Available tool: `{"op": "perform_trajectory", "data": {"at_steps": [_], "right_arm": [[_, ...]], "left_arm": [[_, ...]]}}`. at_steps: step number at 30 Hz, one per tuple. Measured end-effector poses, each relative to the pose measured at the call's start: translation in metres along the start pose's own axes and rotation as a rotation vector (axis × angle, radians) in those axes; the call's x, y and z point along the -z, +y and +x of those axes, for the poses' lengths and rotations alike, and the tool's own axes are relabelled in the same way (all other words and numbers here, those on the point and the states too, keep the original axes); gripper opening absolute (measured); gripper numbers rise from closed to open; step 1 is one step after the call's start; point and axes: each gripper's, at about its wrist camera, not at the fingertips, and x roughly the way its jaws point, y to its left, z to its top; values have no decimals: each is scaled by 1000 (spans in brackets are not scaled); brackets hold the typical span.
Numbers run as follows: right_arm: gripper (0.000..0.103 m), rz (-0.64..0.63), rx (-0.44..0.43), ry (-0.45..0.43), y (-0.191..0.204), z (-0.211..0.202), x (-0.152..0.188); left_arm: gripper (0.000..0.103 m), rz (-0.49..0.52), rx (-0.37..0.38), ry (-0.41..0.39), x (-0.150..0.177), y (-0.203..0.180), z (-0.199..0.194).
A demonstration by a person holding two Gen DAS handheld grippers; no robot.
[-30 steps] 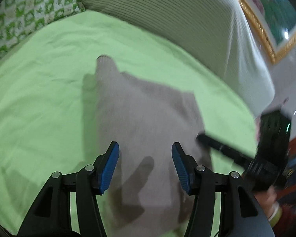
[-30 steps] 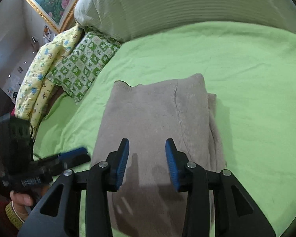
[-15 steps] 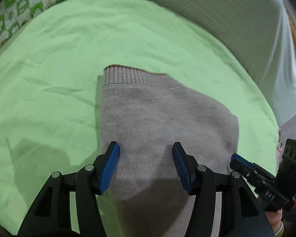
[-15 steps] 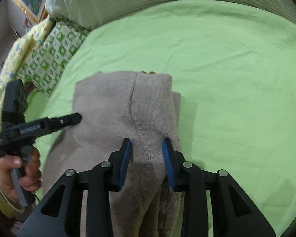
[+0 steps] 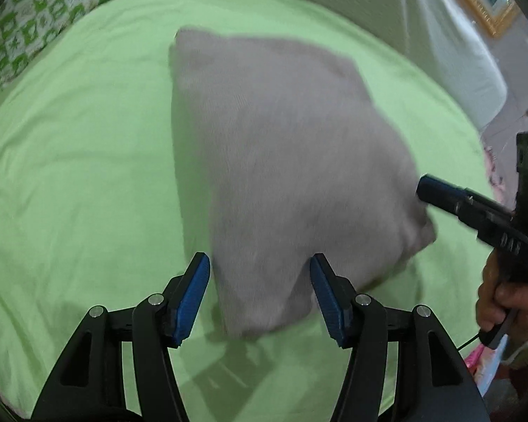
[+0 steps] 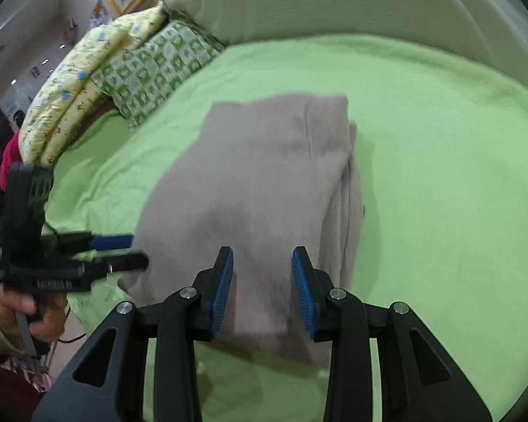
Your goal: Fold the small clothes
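The folded grey sweater (image 5: 285,161) lies in the middle of the green bed sheet (image 5: 70,176). The left gripper (image 5: 260,295) is low in the frame, its jaws opening around the sweater's near corner, not pinching. The right gripper (image 6: 263,290) hangs loose above the cloth. Patterned pillows (image 6: 148,70) sit upper left, a white cover (image 6: 334,3) behind.

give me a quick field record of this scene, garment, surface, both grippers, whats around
garment: grey-beige knit garment, folded, lying flat
surface: green bedsheet
left gripper: jaws opening, near edge of the garment between them, pads not pressing
right gripper: open over the garment's near end, nothing gripped
surroundings: green-and-white patterned pillow, yellow printed quilt, white bedding, gold picture frame
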Motion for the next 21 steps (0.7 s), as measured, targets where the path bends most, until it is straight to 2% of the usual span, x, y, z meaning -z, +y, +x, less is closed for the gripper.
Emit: {"op": "perform_trajectory", "data": {"at_steps": [1, 3, 6, 9, 12, 21], "right_arm": [[36, 18, 48, 24, -9, 6, 4], [36, 70, 93, 68, -27, 20, 10], [37, 133, 65, 80, -43, 31, 18], [41, 89, 69, 79, -43, 31, 17], [46, 116, 47, 84, -51, 24, 19], [49, 99, 41, 28, -30, -7, 29]], "left_arm": [[60, -9, 5, 10, 6, 3, 5], [62, -23, -9, 40, 12, 7, 17], [64, -51, -14, 32, 22, 12, 24], [67, -45, -56, 19, 26, 8, 23], [69, -57, -88, 14, 35, -1, 19], [68, -63, -156, -54, 51, -12, -7]]}}
